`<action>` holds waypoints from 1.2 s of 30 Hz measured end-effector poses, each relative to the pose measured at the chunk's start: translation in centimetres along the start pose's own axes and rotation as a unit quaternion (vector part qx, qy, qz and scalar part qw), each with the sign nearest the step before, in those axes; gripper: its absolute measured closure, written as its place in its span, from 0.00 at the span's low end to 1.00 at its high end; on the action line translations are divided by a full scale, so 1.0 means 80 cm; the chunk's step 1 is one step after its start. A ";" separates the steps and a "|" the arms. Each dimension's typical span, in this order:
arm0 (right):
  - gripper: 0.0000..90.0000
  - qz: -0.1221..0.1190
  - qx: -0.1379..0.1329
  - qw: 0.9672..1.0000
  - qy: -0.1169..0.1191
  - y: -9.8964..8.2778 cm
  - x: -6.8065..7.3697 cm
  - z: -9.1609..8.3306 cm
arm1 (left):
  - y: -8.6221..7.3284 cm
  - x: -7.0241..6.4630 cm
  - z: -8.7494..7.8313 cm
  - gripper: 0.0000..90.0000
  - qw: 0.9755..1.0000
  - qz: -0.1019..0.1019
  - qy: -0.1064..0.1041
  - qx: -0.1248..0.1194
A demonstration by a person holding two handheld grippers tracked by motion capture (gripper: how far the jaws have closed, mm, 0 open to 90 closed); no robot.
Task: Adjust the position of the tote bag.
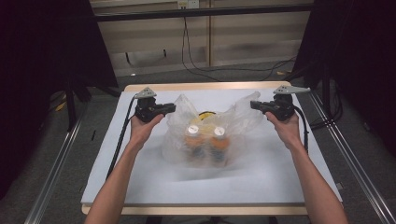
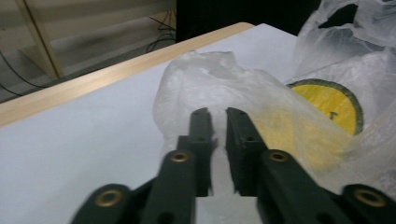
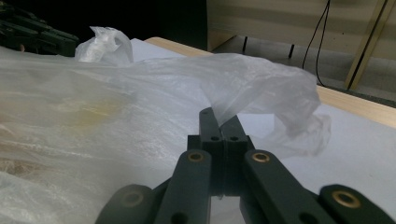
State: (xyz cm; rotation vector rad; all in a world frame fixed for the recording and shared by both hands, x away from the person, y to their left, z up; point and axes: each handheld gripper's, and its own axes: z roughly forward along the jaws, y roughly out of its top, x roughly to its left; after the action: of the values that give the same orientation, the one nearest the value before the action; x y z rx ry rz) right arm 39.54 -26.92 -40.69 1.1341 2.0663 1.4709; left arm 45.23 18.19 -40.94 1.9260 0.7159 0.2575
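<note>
A clear plastic bag [image 1: 243,116] lies mid-table with two orange bottles [image 1: 193,140] with white caps inside, and a yellow round lid [image 2: 332,101] behind them. My right gripper [image 1: 254,104] is shut on the bag's right handle [image 3: 261,81], its jaws pressed together on the film. My left gripper [image 1: 172,108] is at the bag's left handle [image 2: 215,84]. Its jaws stand a narrow gap apart, with film reaching into the gap; in the left gripper view the gripper [image 2: 218,114] points at the crumpled handle.
The white table mat [image 1: 210,186] has a wooden edge [image 1: 205,87] at the far side. Cables lie on the floor beyond, and dark stands flank the table. The other gripper [image 3: 32,35] appears far off behind the bag.
</note>
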 end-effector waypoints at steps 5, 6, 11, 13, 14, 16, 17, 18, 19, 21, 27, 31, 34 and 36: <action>1.00 0.001 -0.007 1.000 0.003 0.004 0.002 -0.006 | 0.003 -0.003 -0.004 1.00 1.000 -0.003 -0.005 -0.005; 1.00 0.001 -0.009 1.000 0.001 0.004 0.001 -0.007 | 0.004 -0.003 -0.006 1.00 1.000 -0.001 -0.005 -0.007; 1.00 0.008 -0.021 1.000 0.007 0.008 0.000 -0.017 | 0.014 -0.008 -0.027 1.00 1.000 0.009 -0.014 -0.023; 1.00 0.010 -0.026 1.000 0.006 0.011 0.000 -0.020 | 0.016 -0.011 -0.035 1.00 0.999 0.009 -0.018 -0.032; 1.00 0.010 -0.028 1.000 0.007 0.012 0.000 -0.022 | 0.018 -0.011 -0.039 1.00 0.999 0.012 -0.016 -0.036; 1.00 0.009 -0.029 0.999 0.009 0.017 0.001 -0.025 | 0.019 -0.012 -0.046 1.00 0.999 0.011 -0.016 -0.045; 1.00 0.008 -0.031 0.999 0.010 0.019 0.002 -0.027 | 0.020 -0.013 -0.050 1.00 0.998 0.011 -0.016 -0.053; 1.00 0.006 -0.034 0.999 0.014 0.023 0.005 -0.028 | 0.022 -0.015 -0.054 1.00 0.998 0.013 -0.013 -0.057; 1.00 0.002 -0.036 0.999 0.018 0.026 0.007 -0.030 | 0.023 -0.016 -0.058 1.00 0.998 0.012 -0.017 -0.066; 1.00 -0.001 -0.041 0.999 0.022 0.033 0.012 -0.033 | 0.026 -0.019 -0.064 1.00 0.997 0.014 -0.021 -0.078; 1.00 -0.005 -0.058 0.998 0.036 0.048 0.023 -0.043 | 0.035 -0.021 -0.083 1.00 0.995 0.017 -0.021 -0.093; 1.00 -0.014 -0.066 0.997 0.036 0.058 0.030 -0.050 | 0.042 -0.026 -0.097 1.00 0.994 0.028 -0.020 -0.102; 1.00 -0.018 -0.076 0.996 0.035 0.067 0.034 -0.058 | 0.047 -0.031 -0.110 1.00 0.993 0.038 -0.015 -0.109; 1.00 -0.020 -0.079 0.996 0.033 0.073 0.037 -0.064 | 0.049 -0.033 -0.117 1.00 0.992 0.039 -0.016 -0.117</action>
State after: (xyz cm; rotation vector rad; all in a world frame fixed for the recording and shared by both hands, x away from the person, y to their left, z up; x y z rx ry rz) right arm 36.56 -27.00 -32.91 0.9893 1.9634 1.6409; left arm 40.10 22.52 -32.87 1.7315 0.5633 0.3422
